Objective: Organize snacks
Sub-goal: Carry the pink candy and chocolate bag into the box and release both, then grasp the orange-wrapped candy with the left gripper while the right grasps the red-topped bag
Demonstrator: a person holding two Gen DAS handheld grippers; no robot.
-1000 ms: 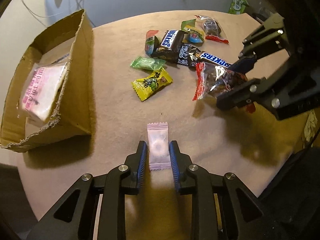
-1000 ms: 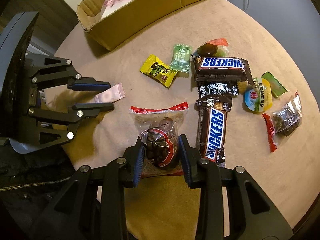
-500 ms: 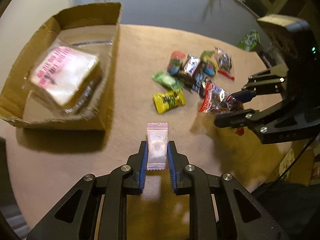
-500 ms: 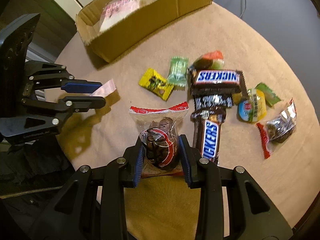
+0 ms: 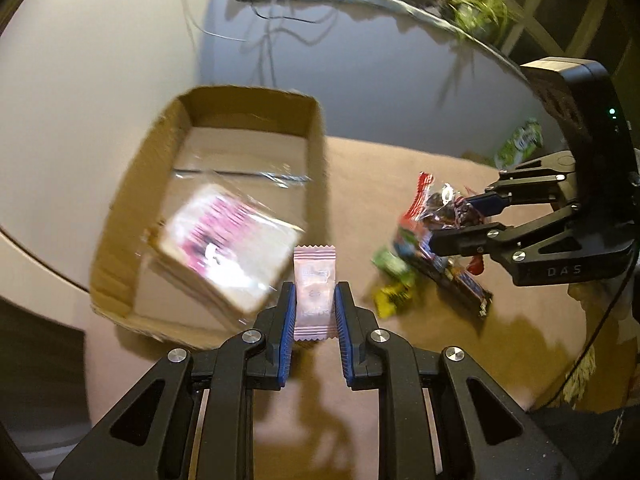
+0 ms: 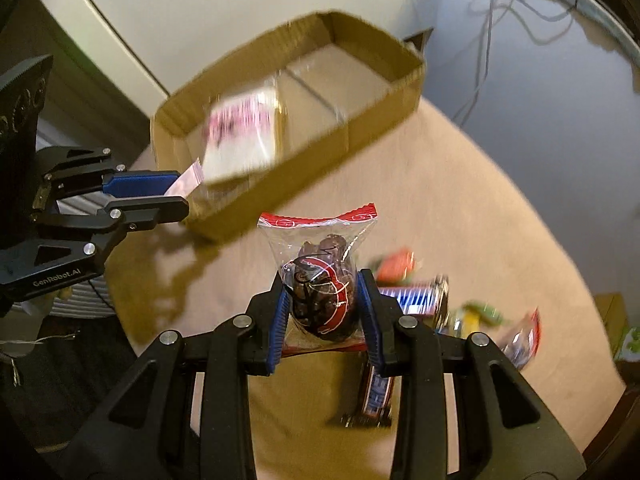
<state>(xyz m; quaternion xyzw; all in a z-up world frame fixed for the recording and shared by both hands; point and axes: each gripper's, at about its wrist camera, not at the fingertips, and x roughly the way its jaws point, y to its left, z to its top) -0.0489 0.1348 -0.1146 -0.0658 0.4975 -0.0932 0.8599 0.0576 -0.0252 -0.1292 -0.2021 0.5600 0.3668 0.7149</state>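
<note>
So right now I've got both grippers loaded and up off the table. My left gripper (image 5: 315,300) is clamped on the little pink candy sachet (image 5: 314,280), jaws having just squeezed in a touch more, and it hangs near the right wall of the cardboard box (image 5: 120,216). My right gripper (image 6: 322,304) is pinched on the clear bag of dark snacks (image 6: 320,280), sitting over the tan table (image 6: 460,200) on the near side of the box, not over it yet.

What worries me: the pink sachet is flat and slick and only held by its lower half, so a quick tilt could let it slide out short of the box. The clear bag is bulgy, so the pads might just squash it and lose it. Also the two grippers are converging on the same box, so they could bump. The rest of the pile (image 5: 432,256) sits far right, untouched.
</note>
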